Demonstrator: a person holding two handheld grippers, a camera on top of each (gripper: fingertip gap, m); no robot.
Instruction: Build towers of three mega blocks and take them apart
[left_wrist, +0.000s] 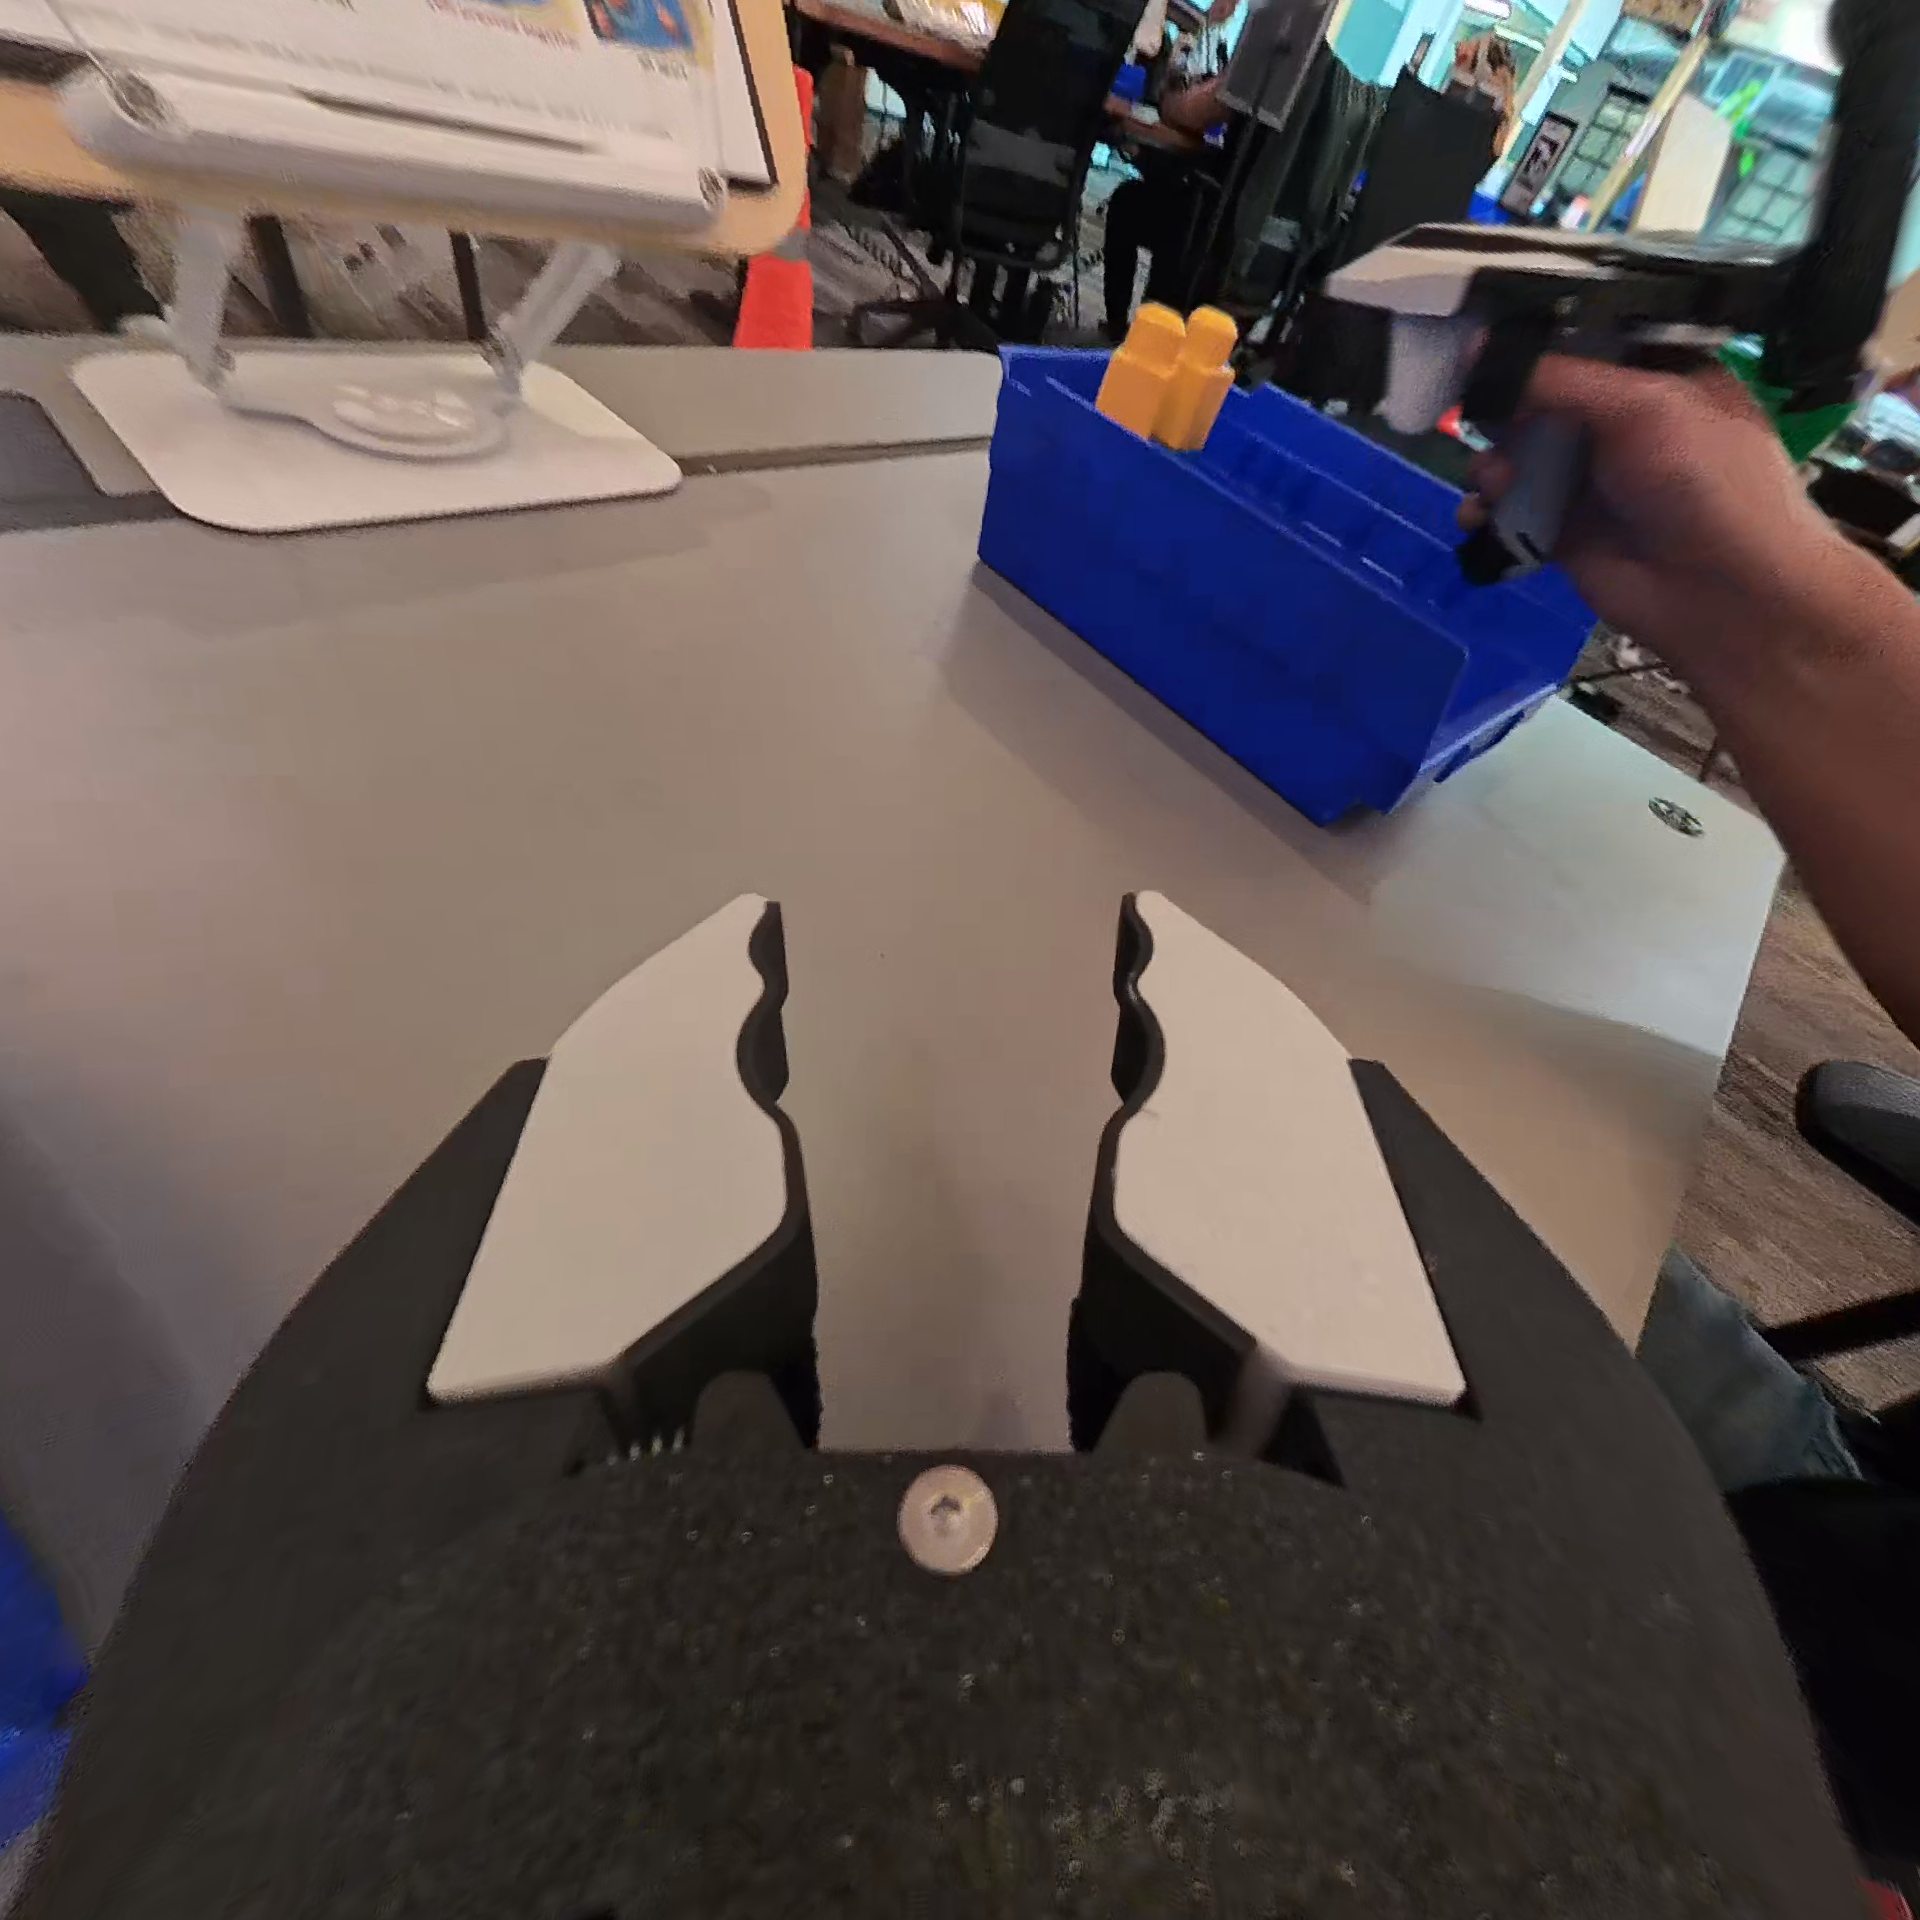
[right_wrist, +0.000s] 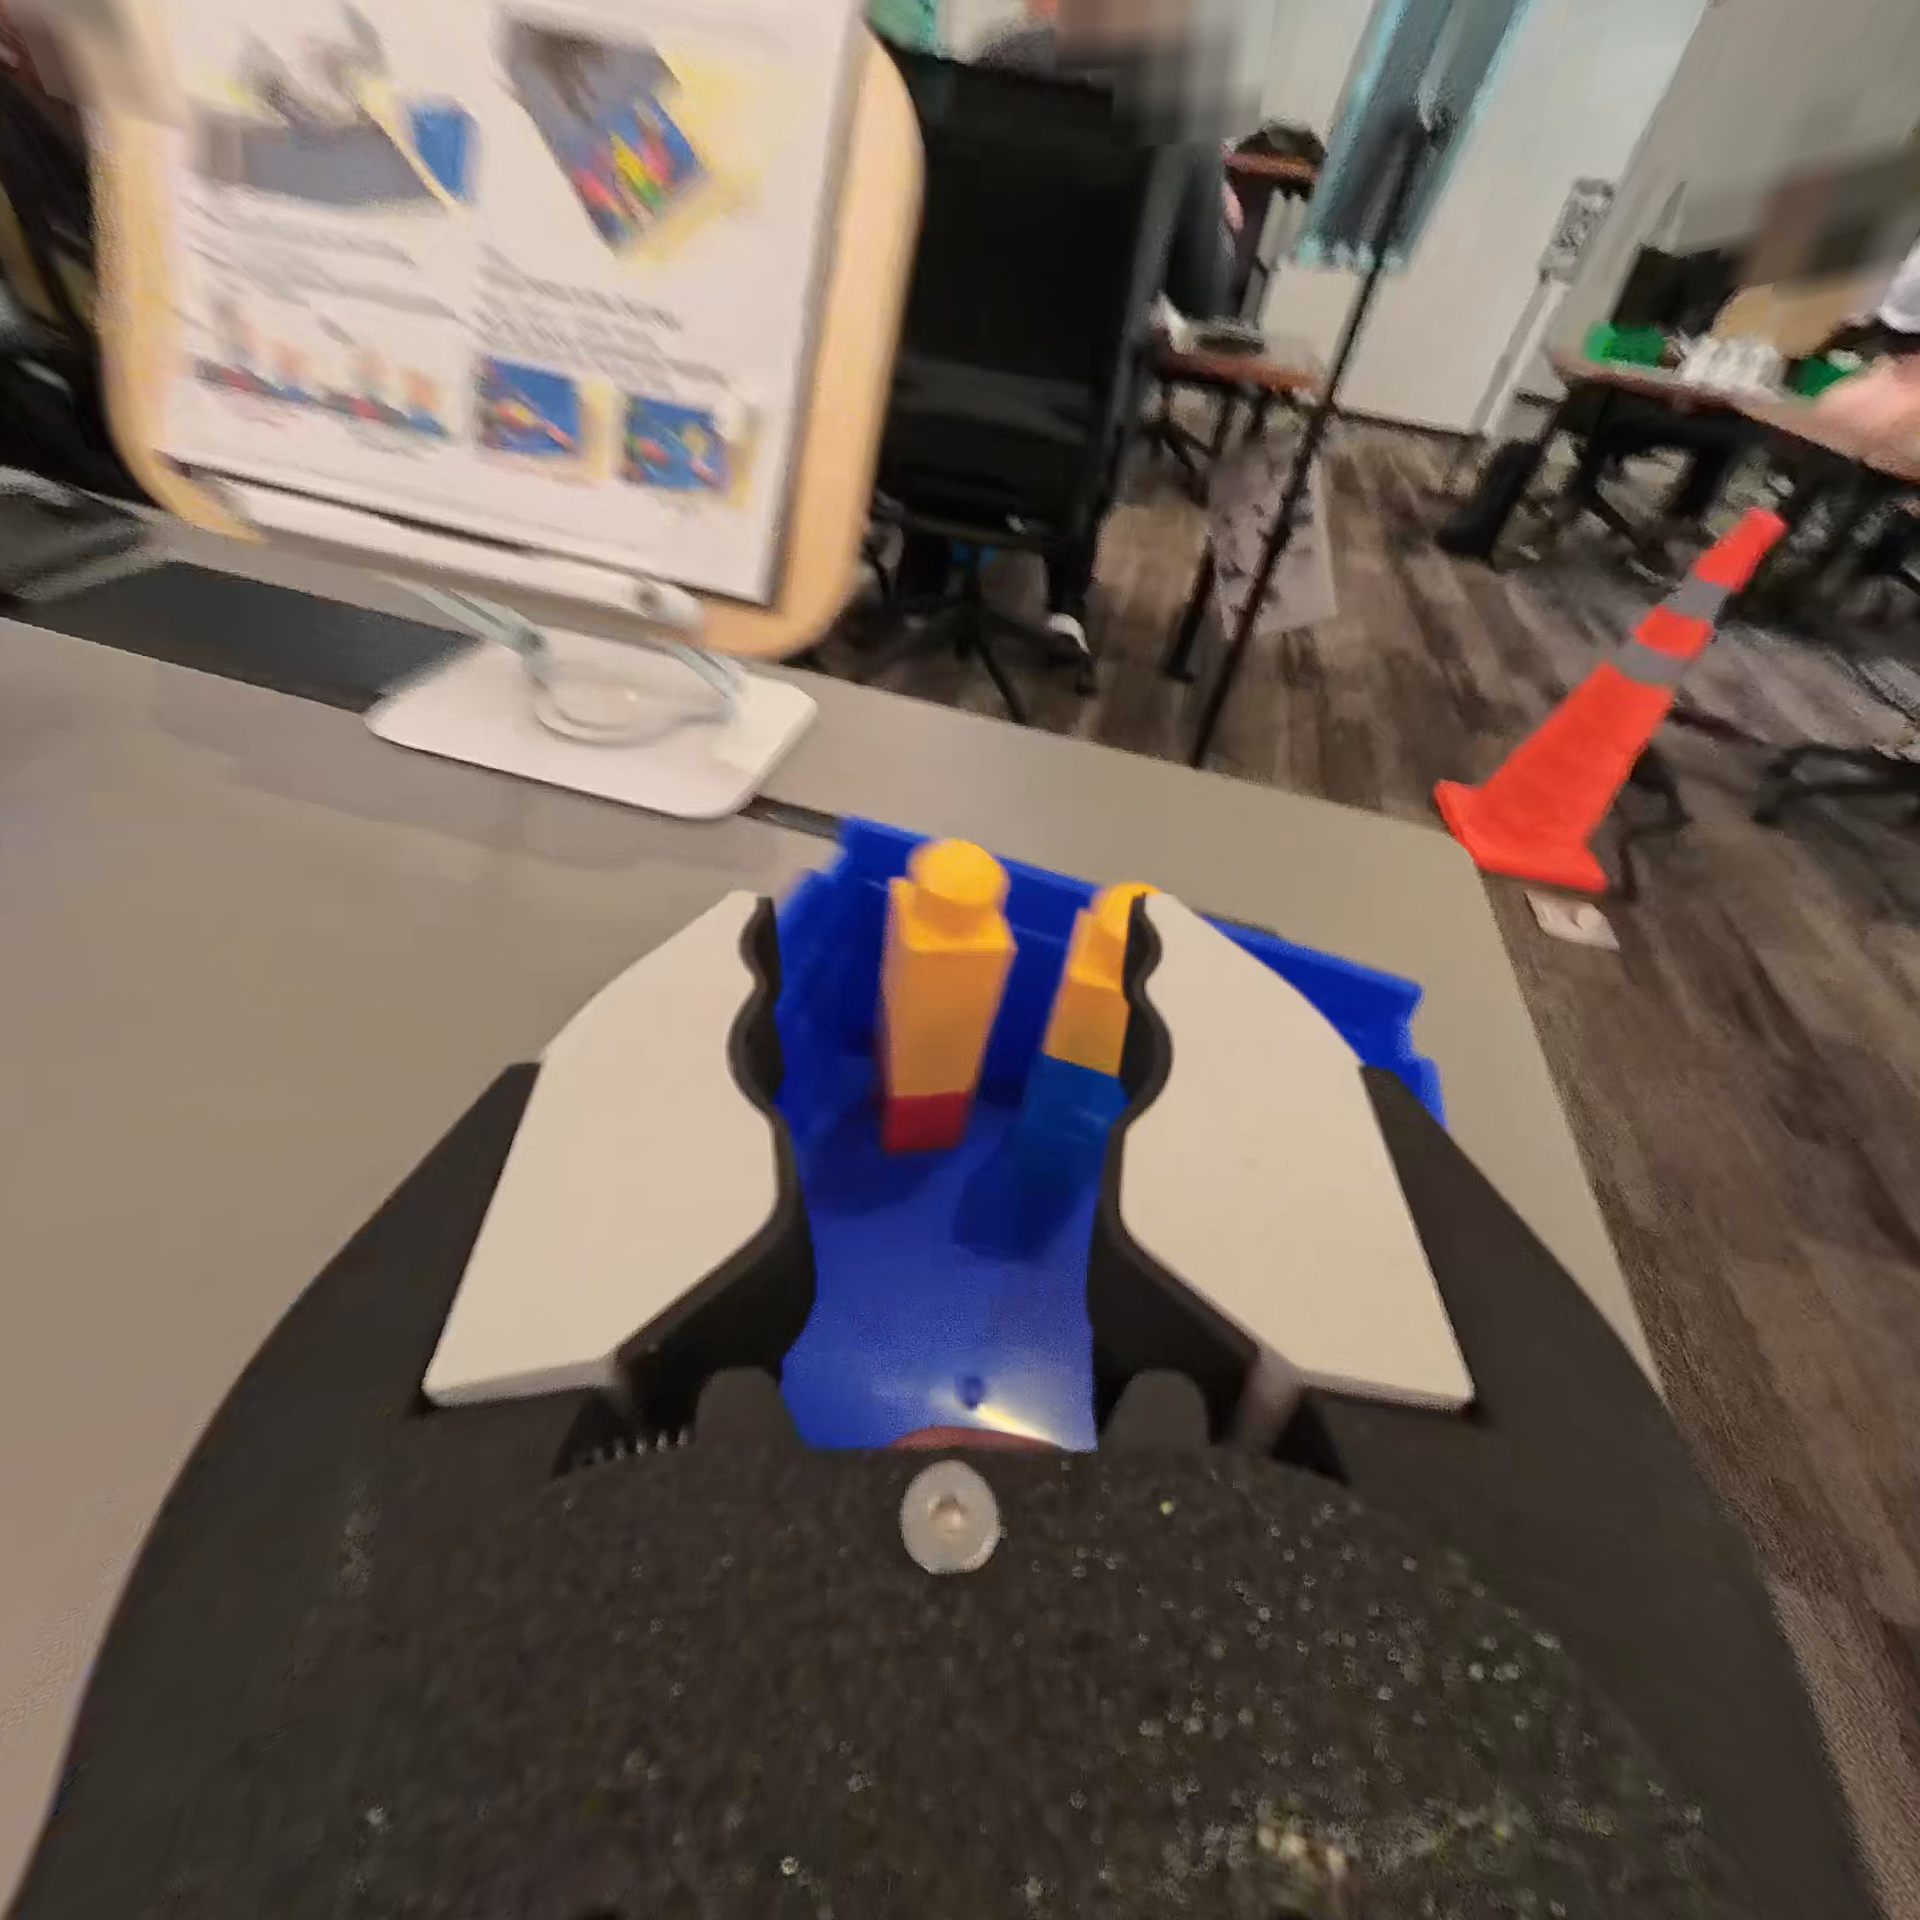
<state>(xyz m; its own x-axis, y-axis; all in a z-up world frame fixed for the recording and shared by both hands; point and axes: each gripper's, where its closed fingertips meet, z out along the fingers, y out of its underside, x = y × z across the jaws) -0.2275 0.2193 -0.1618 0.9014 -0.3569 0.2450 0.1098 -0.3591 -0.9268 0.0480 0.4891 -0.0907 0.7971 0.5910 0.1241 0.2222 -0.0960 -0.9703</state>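
A blue bin (left_wrist: 1236, 592) stands on the grey table (left_wrist: 520, 779) at the right; yellow block tops (left_wrist: 1169, 376) stick out above its far rim. In the right wrist view the bin (right_wrist: 935, 1320) holds two upright towers: one yellow over red (right_wrist: 940, 1003), one yellow over blue (right_wrist: 1075, 1039). My right gripper (right_wrist: 951, 914) is open above the bin, its fingers either side of the towers and holding nothing. A hand holds it over the bin in the left wrist view (left_wrist: 1507, 520). My left gripper (left_wrist: 948, 914) is open and empty over bare table.
A white stand (left_wrist: 364, 436) with a printed sheet board (right_wrist: 488, 281) stands at the table's back left. An orange cone (right_wrist: 1600, 727) is on the floor beyond the table's right edge. Chairs and other tables are behind. Some 40 centimetres of space lies between my two pairs of fingers.
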